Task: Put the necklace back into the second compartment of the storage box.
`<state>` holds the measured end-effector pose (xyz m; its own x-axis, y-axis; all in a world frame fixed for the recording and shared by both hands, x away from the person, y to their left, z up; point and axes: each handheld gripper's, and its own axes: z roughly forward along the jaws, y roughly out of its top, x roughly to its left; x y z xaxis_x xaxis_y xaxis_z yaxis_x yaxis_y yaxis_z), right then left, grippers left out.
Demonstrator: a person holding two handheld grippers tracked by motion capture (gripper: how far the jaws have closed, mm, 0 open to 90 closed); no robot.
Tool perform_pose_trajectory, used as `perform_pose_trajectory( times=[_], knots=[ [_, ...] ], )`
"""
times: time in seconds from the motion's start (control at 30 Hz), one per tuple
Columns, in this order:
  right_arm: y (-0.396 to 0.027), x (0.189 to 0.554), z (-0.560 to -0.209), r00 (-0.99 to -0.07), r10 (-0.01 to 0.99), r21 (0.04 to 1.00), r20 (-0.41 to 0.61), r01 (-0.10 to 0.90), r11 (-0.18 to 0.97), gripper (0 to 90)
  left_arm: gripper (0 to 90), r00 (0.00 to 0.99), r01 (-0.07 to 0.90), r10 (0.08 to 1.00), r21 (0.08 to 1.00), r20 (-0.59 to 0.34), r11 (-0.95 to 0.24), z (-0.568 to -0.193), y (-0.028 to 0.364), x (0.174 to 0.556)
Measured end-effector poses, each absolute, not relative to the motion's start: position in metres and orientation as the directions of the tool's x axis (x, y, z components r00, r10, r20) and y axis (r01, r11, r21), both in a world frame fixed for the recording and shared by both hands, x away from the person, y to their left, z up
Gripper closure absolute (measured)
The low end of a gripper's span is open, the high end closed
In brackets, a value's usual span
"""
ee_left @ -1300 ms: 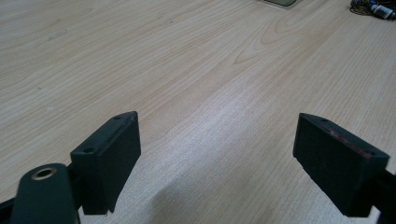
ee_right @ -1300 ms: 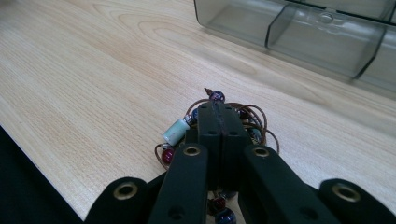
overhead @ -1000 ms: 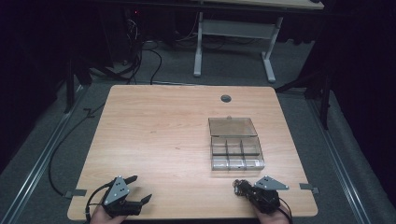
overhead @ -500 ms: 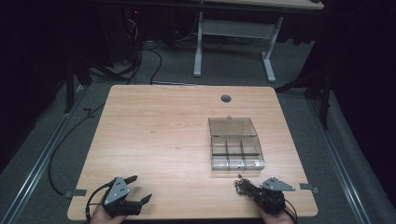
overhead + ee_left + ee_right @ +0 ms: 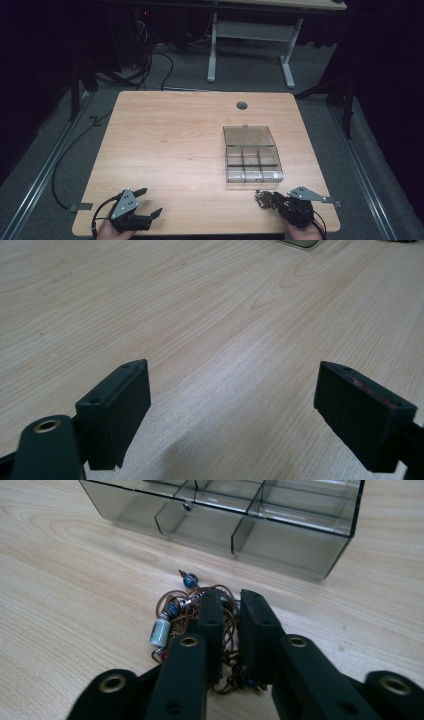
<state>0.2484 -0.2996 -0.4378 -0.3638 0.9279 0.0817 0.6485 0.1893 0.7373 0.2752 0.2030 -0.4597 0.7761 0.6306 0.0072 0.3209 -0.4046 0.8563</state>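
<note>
Tangle of brown cord with blue beads (image 5: 200, 625) on wooden table (image 5: 170, 150), near front right edge, just in front of clear compartment box (image 5: 252, 160). Box lid (image 5: 248, 135) open, lying flat behind. Right gripper (image 5: 230, 611) clenched on cord tangle, jaws nearly together with strands between. Left gripper (image 5: 232, 405) released, jaws wide apart over bare wood at front left, well apart from cord.
</note>
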Motion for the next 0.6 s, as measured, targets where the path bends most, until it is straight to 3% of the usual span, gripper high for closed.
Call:
perform_pose_trajectory(
  times=[0.17, 0.6],
  knots=[
    [-0.296, 0.255, -0.434, -0.356, 0.929, 0.662, 0.104, 0.721, 0.202, 65.2, 15.5, 0.782, 0.313, 0.623, 0.858, 0.010, -0.408, -0.460, 0.203, 0.274],
    [-0.290, 0.268, -0.420, -0.332, 0.936, 0.541, 0.115, 0.812, 0.222, 46.6, 15.3, 0.792, 0.305, 0.610, 0.857, 0.014, -0.415, -0.460, 0.203, 0.274]
  ],
)
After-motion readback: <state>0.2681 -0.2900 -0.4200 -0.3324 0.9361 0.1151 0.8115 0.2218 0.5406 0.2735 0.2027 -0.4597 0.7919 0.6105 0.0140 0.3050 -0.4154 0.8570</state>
